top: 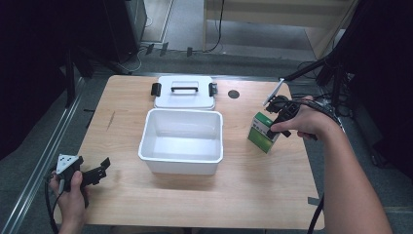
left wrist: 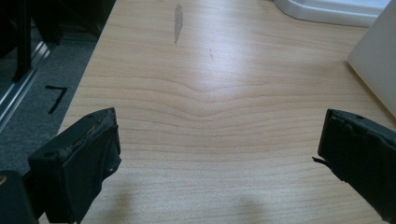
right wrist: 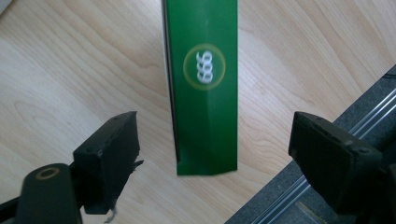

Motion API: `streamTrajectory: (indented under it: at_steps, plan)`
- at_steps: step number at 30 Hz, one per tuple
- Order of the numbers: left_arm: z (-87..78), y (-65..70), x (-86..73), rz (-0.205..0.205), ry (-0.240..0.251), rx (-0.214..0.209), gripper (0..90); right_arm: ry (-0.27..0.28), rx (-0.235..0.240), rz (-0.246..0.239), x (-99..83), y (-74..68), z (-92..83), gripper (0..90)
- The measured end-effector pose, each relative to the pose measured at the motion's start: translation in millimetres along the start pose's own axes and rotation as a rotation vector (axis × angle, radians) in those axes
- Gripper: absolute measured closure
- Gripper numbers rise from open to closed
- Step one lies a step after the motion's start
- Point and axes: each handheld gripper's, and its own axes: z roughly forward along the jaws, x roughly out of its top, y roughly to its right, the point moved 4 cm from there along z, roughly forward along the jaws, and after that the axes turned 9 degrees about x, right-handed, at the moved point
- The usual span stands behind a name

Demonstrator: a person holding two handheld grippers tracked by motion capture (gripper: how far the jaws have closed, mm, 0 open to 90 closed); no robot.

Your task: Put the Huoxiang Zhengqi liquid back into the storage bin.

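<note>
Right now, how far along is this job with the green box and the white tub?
Done: the lid is off, lying behind the open white tub, which looks empty. In hand: the right gripper has its jaws open on either side of the green box, not yet clamped; the box stands on the table. The left gripper waits open over bare wood. Left, probably: gripping the box, placing it inside, closing up.

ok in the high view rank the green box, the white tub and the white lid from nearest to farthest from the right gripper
1. Green box: right under the right gripper, near the table's right edge, between the open jaws in the right gripper view.
2. White tub: mid-table, to the gripper's left.
3. White lid: behind the tub, toward the far edge; only slightly farther than the tub.
</note>
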Motion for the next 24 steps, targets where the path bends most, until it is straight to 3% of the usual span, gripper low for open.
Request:
streamTrajectory:
  at_steps: [5, 12, 16, 24]
  plan:
    - [0.4, 0.3, 0.0, -0.007, 0.000, -0.003, 0.0, 0.007, 0.002, 0.042, 9.9, 2.6, 1.7, 24.8]
    - [0.5, 0.2, 0.0, -0.007, -0.003, -0.006, 0.0, 0.006, 0.014, 0.061, 14.4, 5.9, 4.1, 34.2]
    - [0.5, 0.3, 0.0, -0.003, -0.005, -0.006, 0.0, -0.006, 0.012, 0.039, 17.0, 5.1, 8.2, 39.0]
    - [0.5, 0.2, 0.0, -0.003, -0.006, -0.006, 0.0, -0.003, 0.034, 0.041, 24.6, 3.1, 11.2, 46.9]
